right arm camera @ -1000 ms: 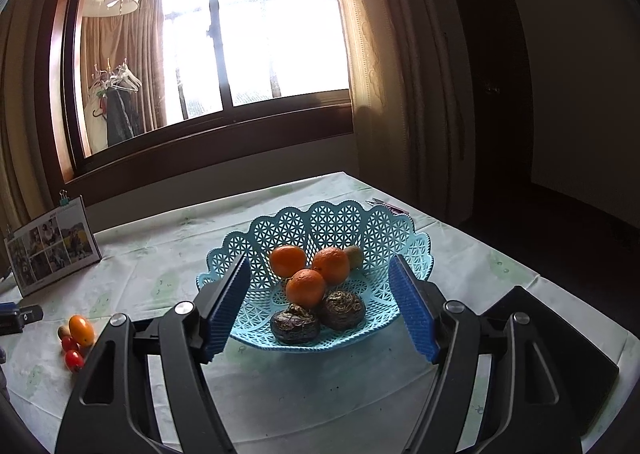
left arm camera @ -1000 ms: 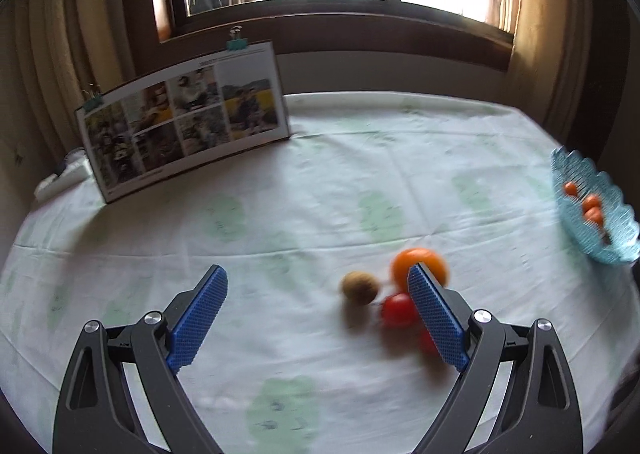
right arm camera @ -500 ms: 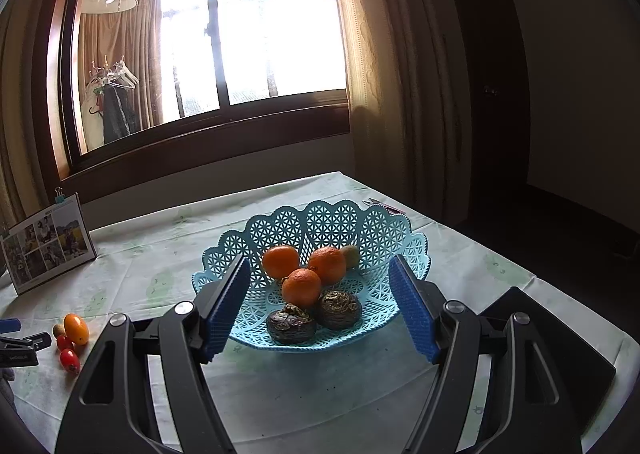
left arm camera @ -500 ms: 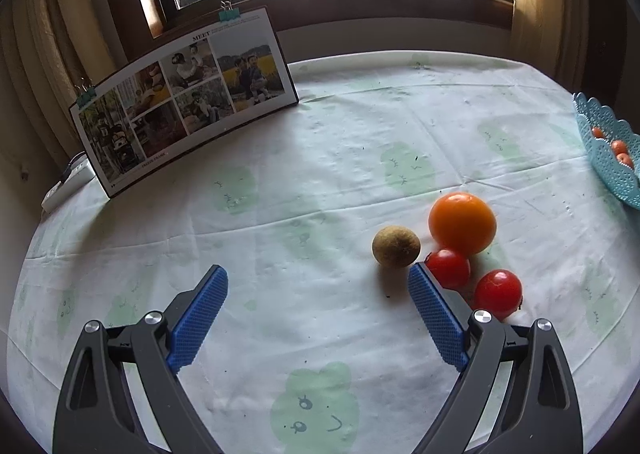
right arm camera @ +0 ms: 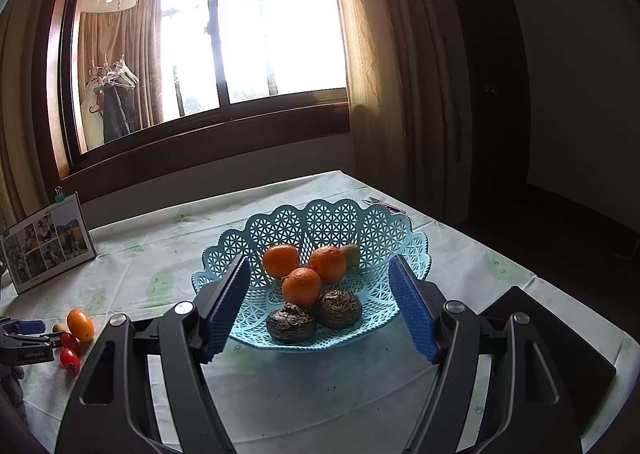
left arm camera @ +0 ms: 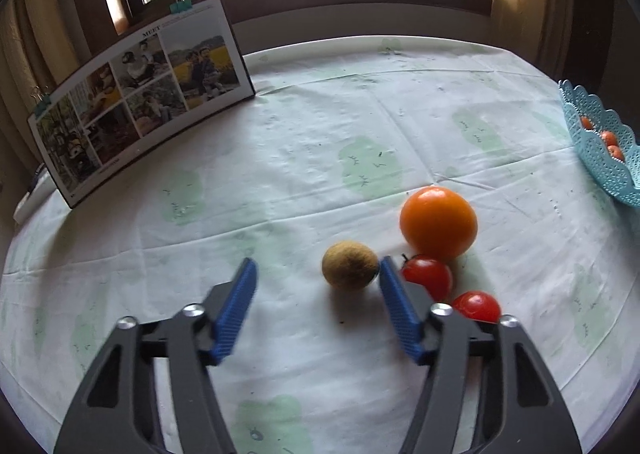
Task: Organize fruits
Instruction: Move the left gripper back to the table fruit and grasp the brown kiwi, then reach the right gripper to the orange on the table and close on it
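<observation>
target: the small brown fruit [left arm camera: 350, 264], a kiwi by the look of it, lies on the tablecloth [left arm camera: 320, 142] just ahead of my left gripper [left arm camera: 316, 290], toward its right finger.
key relation: the right pad [left arm camera: 396, 310] is at the kiwi's right flank, touching or nearly so; I cannot tell which. The left pad [left arm camera: 236, 302] stands clear, with bare cloth between it and the fruit.
long axis: the kiwi's longer side runs roughly across the jaws, so they close along its length.
left gripper state: jaws closing, about half-way in, the kiwi at their mouth but not yet pinched; nothing held.
neighbours: a cherry tomato [left arm camera: 427, 277] sits just outside my right finger, a second tomato [left arm camera: 477, 306] beside it, and the orange-coloured fruit [left arm camera: 438, 223] just beyond. The finger is wedged between kiwi and tomato.
left hand pose: angled steeply down at the table, low over the cloth.
nearer hand: the left by far.
right gripper [right arm camera: 322, 306]: parked, jaws moderately open and empty, looking at the blue lattice basket [right arm camera: 320, 222].
destination: that basket, well off to my left gripper's right, holding three oranges [right arm camera: 302, 286] and two dark fruits [right arm camera: 291, 322].
</observation>
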A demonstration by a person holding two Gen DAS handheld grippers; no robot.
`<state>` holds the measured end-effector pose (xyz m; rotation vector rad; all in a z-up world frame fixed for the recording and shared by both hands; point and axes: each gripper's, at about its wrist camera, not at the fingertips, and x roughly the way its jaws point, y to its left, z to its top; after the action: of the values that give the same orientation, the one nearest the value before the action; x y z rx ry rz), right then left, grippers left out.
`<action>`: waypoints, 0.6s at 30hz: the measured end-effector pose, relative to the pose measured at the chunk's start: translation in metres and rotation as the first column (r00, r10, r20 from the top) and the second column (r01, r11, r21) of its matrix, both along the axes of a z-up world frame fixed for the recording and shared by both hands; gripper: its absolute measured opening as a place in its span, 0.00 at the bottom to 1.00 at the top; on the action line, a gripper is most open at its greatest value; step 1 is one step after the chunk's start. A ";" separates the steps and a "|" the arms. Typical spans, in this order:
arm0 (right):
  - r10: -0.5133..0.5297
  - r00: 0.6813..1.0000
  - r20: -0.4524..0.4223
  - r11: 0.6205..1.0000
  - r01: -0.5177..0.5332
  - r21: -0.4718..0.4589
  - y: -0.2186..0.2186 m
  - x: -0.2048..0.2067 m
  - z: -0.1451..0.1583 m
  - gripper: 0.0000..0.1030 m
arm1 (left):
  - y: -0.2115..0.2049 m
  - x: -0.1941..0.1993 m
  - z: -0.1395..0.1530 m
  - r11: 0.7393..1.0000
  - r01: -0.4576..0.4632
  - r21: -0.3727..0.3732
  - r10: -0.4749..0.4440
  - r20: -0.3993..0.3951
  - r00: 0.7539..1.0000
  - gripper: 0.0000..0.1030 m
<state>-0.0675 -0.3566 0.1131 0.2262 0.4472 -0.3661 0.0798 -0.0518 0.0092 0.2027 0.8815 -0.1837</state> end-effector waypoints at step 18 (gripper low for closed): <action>0.050 0.998 -0.046 0.993 -0.055 -0.106 0.035 0.008 0.008 0.71 | 0.014 -0.020 0.027 0.986 0.032 -0.166 -0.024 0.046 0.999 0.28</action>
<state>-0.0598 -0.3218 0.1209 0.1021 0.4738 -0.3428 0.0603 -0.0378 0.0361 0.0633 0.8162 -0.2769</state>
